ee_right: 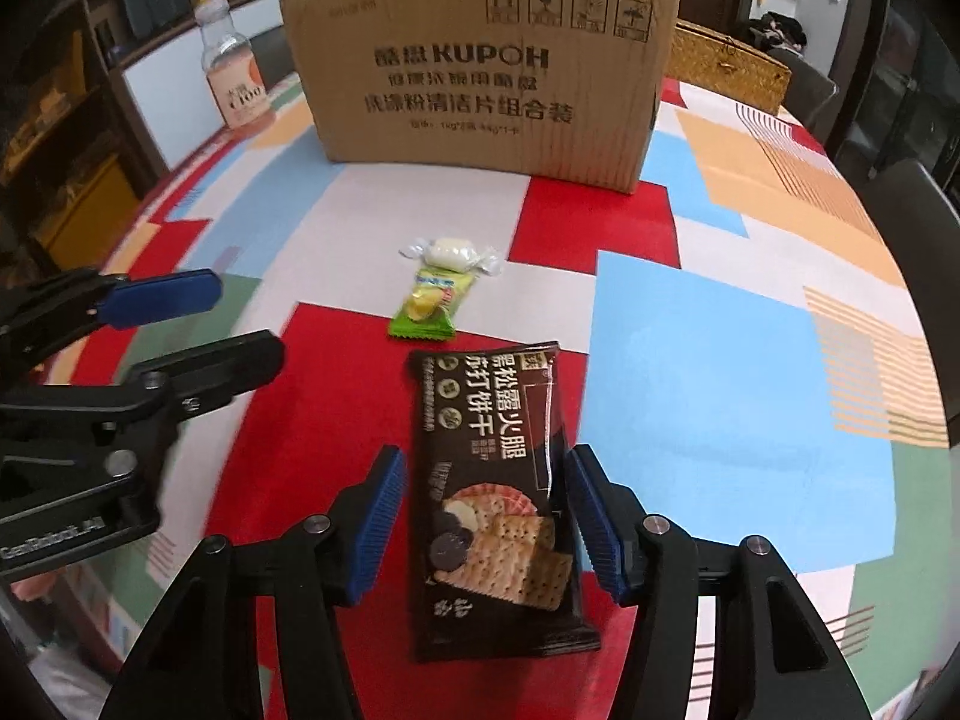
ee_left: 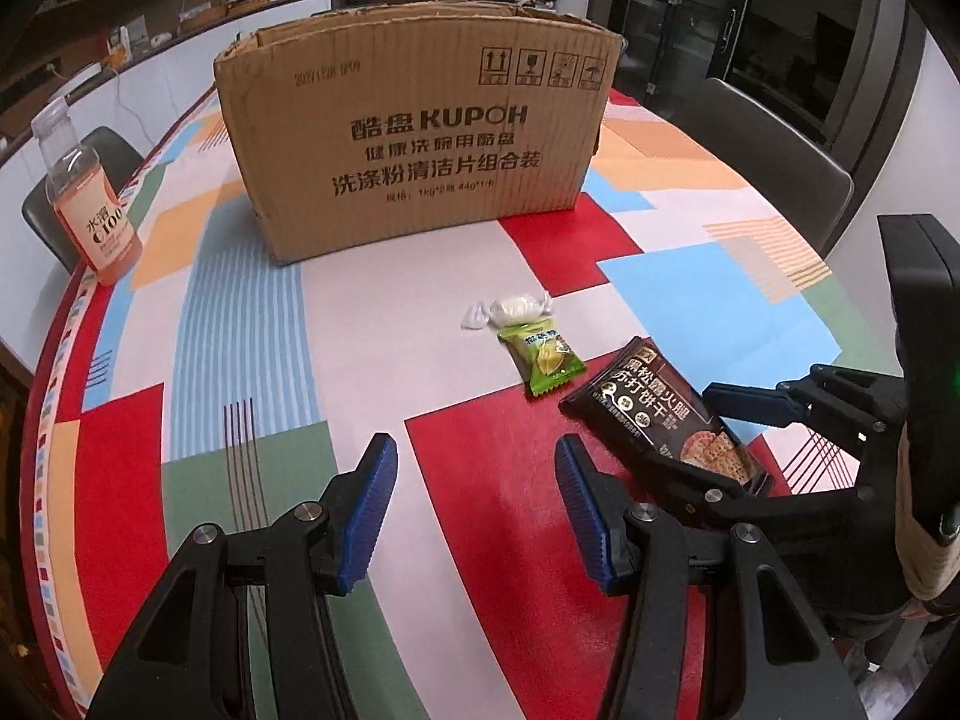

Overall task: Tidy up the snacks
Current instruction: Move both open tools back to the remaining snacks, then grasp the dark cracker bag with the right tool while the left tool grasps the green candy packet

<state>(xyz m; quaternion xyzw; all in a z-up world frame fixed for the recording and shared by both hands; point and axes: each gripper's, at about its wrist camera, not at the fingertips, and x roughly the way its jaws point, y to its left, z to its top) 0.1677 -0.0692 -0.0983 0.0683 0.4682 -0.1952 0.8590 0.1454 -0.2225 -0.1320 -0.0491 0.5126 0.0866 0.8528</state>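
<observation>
The dark brown foil cracker packet (ee_right: 498,498) lies flat on the red patch of the colour-blocked bench (ee_right: 720,372), lengthwise between the spread jaws of the right gripper (ee_right: 483,516). The blue ribbed pads (ee_right: 378,516) stand just beside its long edges on either side, apart from the foil, so nothing is pinched. The left gripper (ee_left: 477,510) also has its jaws spread, with only bare bench between them; the cracker packet (ee_left: 660,414) lies just to the right of its right jaw.

Both grippers tilt steeply down toward the bench, side by side, each visible at the edge of the other's view, the right one (ee_left: 720,426) straddling the packet's near end.

Three snacks lie on the bench: one cracker packet, one small green sachet (ee_right: 427,309) just beyond it, and one white sweet in a clear twisted wrapper (ee_right: 450,253) touching the sachet's far end. Behind them stands one open brown cardboard box (ee_right: 486,72) printed KUPOH, and one plastic bottle of orange drink (ee_left: 90,204) near the bench's left edge.
</observation>
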